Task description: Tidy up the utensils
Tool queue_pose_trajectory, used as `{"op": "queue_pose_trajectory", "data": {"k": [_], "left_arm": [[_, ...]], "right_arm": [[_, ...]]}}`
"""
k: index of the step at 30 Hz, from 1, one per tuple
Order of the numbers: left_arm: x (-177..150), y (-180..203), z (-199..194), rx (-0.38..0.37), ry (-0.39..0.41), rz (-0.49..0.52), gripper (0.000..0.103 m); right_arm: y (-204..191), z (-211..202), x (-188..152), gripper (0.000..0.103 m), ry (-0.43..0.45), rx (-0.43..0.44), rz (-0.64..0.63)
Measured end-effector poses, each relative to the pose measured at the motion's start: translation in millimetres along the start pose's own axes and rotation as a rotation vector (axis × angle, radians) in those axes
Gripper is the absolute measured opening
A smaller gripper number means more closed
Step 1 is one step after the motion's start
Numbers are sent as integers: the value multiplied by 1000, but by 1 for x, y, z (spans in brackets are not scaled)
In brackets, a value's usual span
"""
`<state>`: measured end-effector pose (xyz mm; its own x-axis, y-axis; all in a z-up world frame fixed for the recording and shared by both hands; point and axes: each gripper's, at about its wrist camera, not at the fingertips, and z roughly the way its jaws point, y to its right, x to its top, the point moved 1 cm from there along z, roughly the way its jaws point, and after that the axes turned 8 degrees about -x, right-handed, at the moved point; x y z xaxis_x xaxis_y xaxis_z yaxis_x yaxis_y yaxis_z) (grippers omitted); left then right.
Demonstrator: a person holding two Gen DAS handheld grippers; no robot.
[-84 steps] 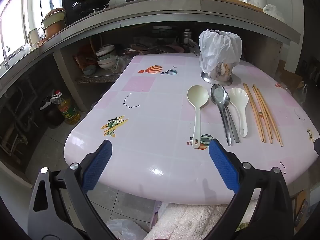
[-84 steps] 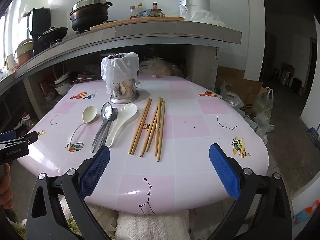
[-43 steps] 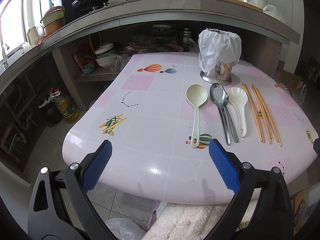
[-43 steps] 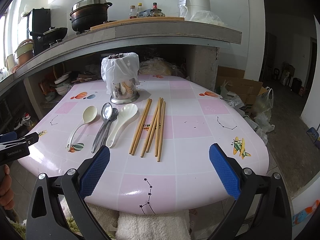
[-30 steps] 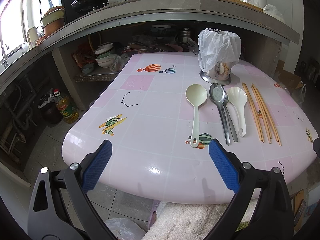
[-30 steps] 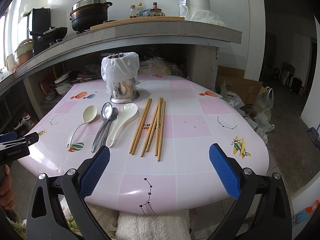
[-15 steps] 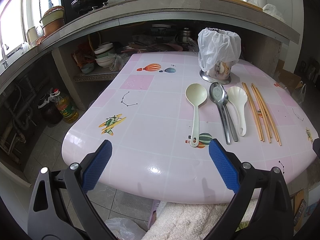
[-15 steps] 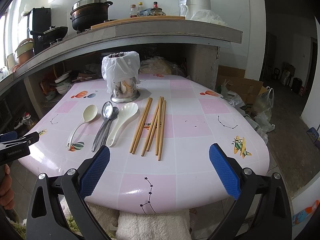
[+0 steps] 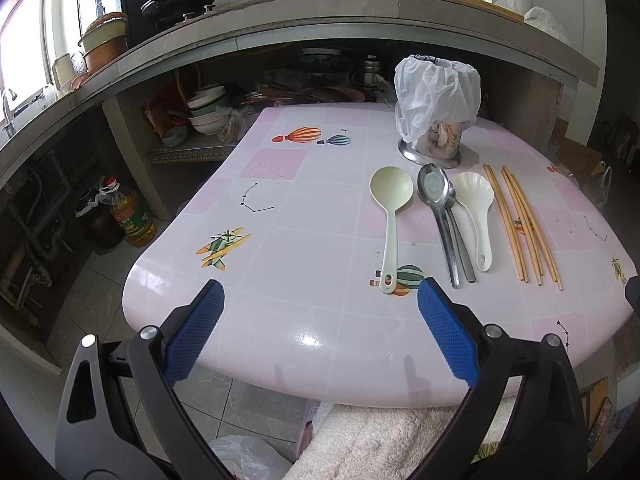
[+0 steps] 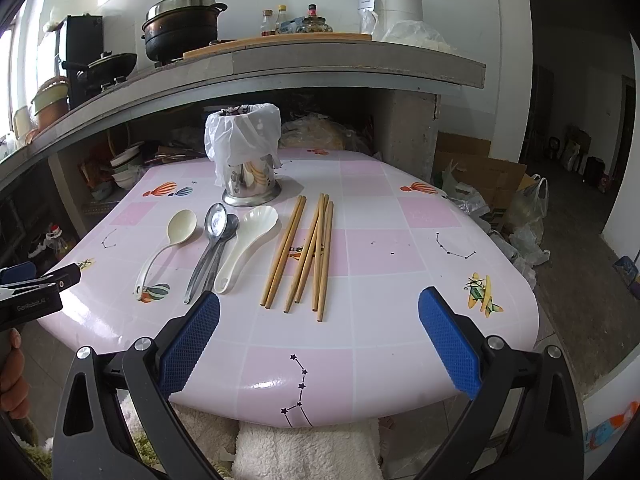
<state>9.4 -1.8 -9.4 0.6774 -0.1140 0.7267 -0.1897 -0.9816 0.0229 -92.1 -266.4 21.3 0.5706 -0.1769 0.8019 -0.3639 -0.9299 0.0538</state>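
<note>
— What sort of place is showing here?
— A home kitchen: a lidded pot (image 10: 182, 28) and pan (image 10: 108, 65) are sitting on the concrete counter (image 10: 280, 68) across the top, bowls (image 9: 206, 114) are stacking underneath at left, and an oil bottle (image 9: 130, 216) is standing on the floor.

**What the two wrist views leave unseen**

A white plastic bag (image 10: 242, 136) drapes the metal holder (image 10: 251, 184), hiding its upper wall and contents. The lower metal spoon (image 9: 460, 236) lies mostly under the other. The left gripper (image 10: 30, 288) is cut off by the right view's edge.
</note>
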Motion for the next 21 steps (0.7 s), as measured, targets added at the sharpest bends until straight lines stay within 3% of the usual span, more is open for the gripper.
{"op": "queue_pose_trajectory", "data": {"k": [15,21], "left_arm": [[-1,-1,7,-9,2,10,94],[8,-8,17,-58,-21,9,94]], "right_arm": [[-9,1,0,97,-2,-3,-3],[-15,2,7,97,22,-22,-23]]}}
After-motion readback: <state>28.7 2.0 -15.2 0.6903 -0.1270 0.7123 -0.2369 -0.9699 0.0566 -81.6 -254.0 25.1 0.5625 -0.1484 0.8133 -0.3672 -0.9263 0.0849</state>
